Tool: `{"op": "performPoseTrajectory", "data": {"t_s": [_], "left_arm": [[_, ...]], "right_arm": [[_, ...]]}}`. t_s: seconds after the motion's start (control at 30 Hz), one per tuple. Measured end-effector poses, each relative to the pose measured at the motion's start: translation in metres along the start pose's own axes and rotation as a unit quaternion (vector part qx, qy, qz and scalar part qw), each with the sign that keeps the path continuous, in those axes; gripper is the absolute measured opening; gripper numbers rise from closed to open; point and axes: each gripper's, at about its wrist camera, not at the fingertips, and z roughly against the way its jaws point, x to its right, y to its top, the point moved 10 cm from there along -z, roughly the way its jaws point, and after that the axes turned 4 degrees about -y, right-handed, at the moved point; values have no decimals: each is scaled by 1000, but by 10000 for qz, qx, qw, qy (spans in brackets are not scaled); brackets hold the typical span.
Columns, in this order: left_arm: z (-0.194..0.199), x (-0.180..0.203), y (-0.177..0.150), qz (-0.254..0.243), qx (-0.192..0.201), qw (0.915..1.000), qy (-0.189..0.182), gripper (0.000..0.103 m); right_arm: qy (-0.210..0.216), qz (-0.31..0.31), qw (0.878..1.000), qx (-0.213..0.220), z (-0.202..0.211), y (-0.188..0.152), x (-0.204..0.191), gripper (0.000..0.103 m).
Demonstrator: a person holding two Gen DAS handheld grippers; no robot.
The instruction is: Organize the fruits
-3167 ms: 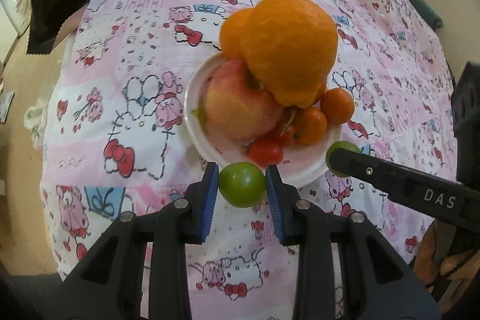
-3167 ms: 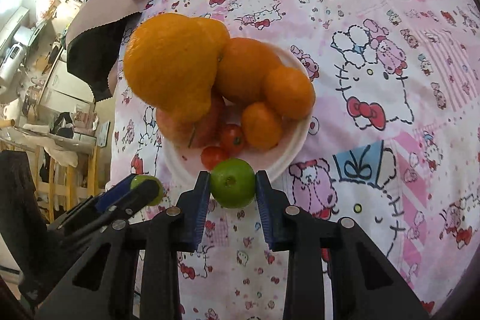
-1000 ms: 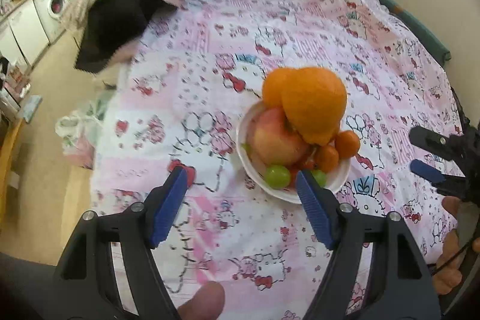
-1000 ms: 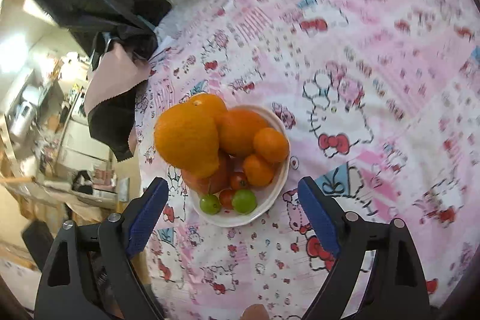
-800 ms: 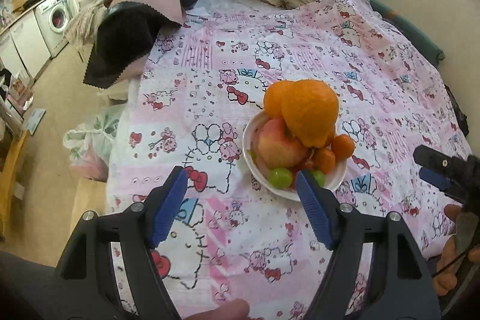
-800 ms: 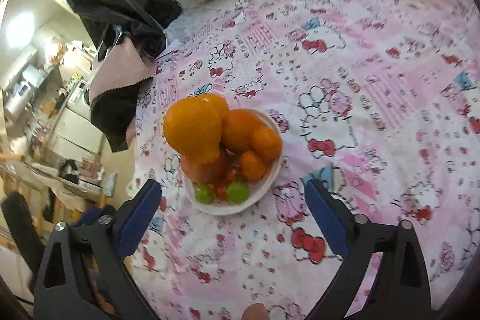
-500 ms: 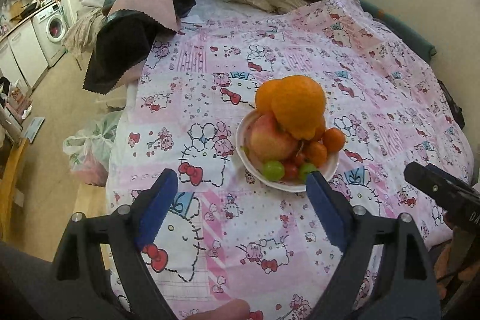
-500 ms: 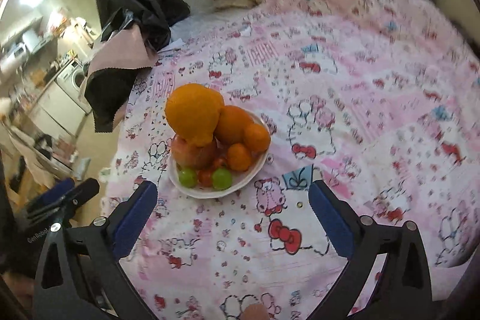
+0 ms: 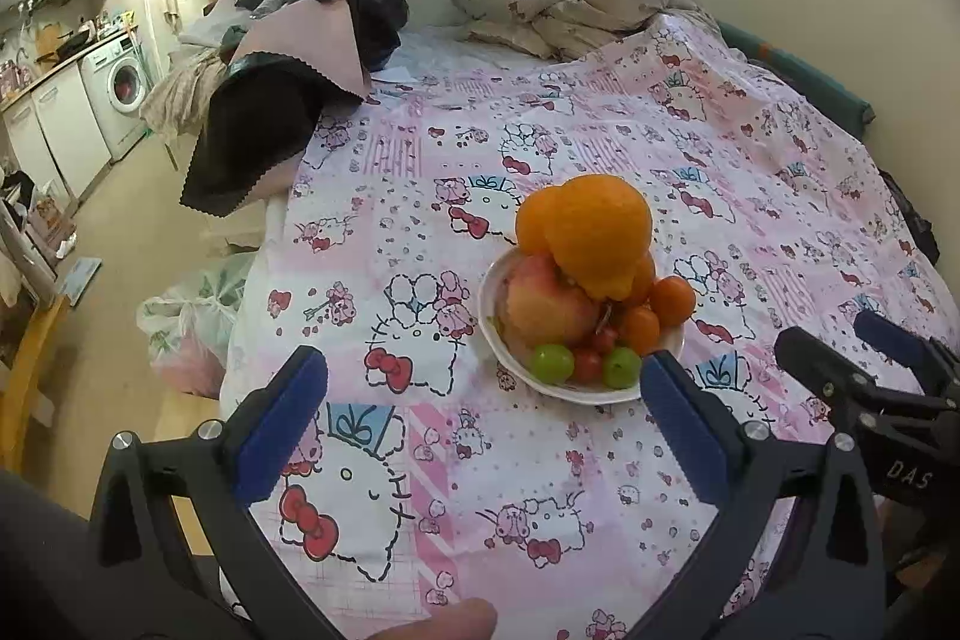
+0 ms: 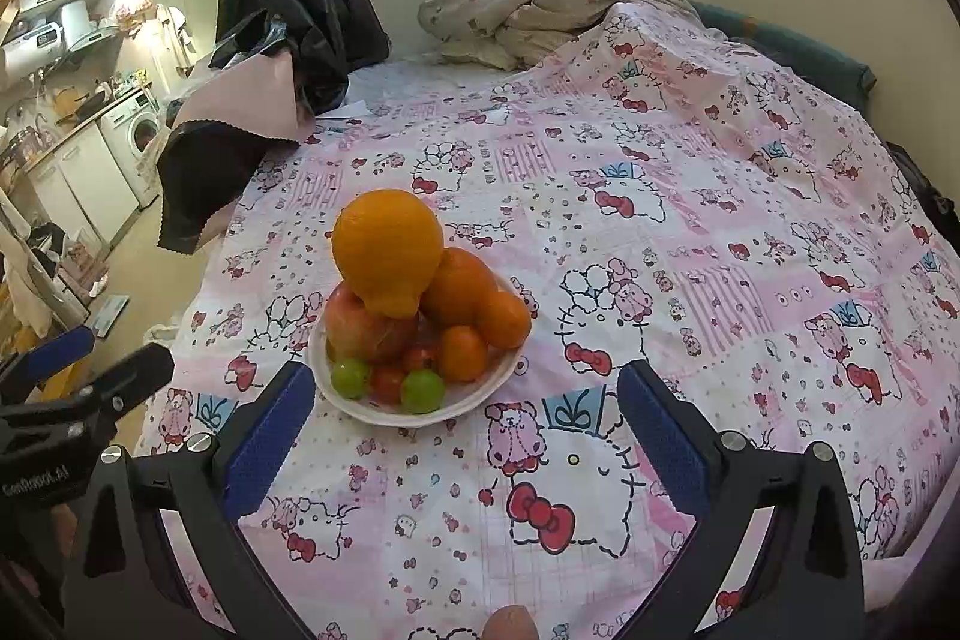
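A white bowl [image 9: 600, 393] [image 10: 384, 415] stands on the pink cartoon-print bedsheet [image 9: 456, 484], piled with fruit: a large bumpy orange [image 9: 600, 229] [image 10: 387, 247] on top, an apple [image 9: 540, 301], small oranges [image 10: 504, 319], red tomatoes [image 10: 387, 382] and two green fruits [image 9: 553, 361] [image 10: 423, 391] at the front. My left gripper [image 9: 480, 412] is open and empty, held back above the sheet in front of the bowl. My right gripper [image 10: 465, 424] is open and empty, likewise drawn back. Each gripper shows at the edge of the other's view.
A crumpled blanket [image 9: 570, 1] lies at the bed's far end. Black and pink cloths [image 9: 270, 100] hang over the bed's left edge. To the left are bare floor, a plastic bag [image 9: 192, 328] and a kitchen with a washing machine [image 9: 123, 85].
Both grippers let the green fruits go into the bowl, opened wide and pulled back and up from the bowl, which now looks smaller and farther.
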Motion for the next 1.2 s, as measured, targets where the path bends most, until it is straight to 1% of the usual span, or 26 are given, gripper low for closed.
{"op": "performPoseTrajectory", "data": {"t_s": [0.13,0.27,1.2], "left_arm": [[-1,0,1,-15,15,10000,14,103],[0,1,1,-23,14,10000,8,103],[3,0,1,6,50,10000,-19,103]], "right_arm": [[12,52,10000,-9,0,-1,-2,103],[-51,157,9998,91,3,0,-5,103],[-100,55,9999,66,3,1,1,103]]}}
